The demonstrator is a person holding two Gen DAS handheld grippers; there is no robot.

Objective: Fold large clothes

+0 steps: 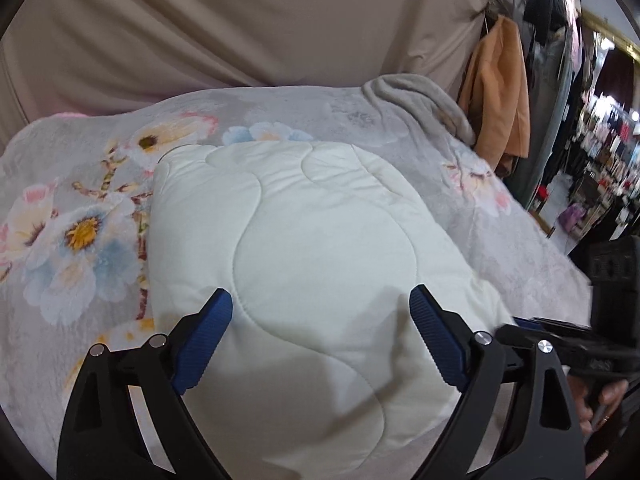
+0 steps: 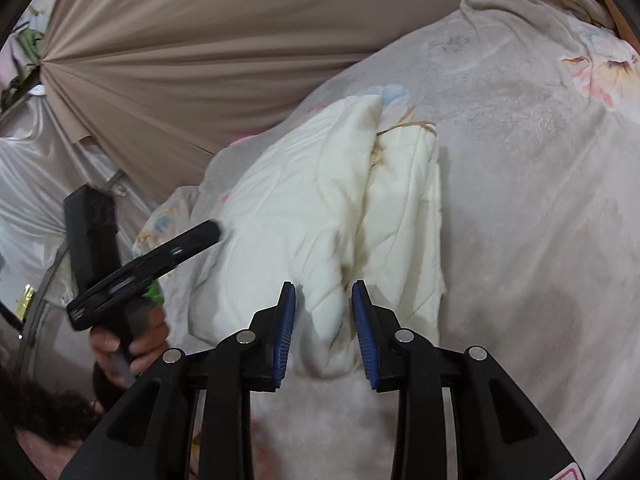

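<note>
On one floral blanket (image 1: 80, 240), one folded white quilt (image 1: 304, 240), two grippers' fingers (image 1: 208, 344) apart.

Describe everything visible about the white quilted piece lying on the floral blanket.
The white quilted piece is cream, padded fabric with curving stitch lines. It lies folded into a thick bundle on the grey floral blanket; the right wrist view shows stacked layers and a thin tan cord near its far end. The left gripper hangs wide open above it. The right gripper has its blue pads on either side of a near fold, not yet closed.
</note>
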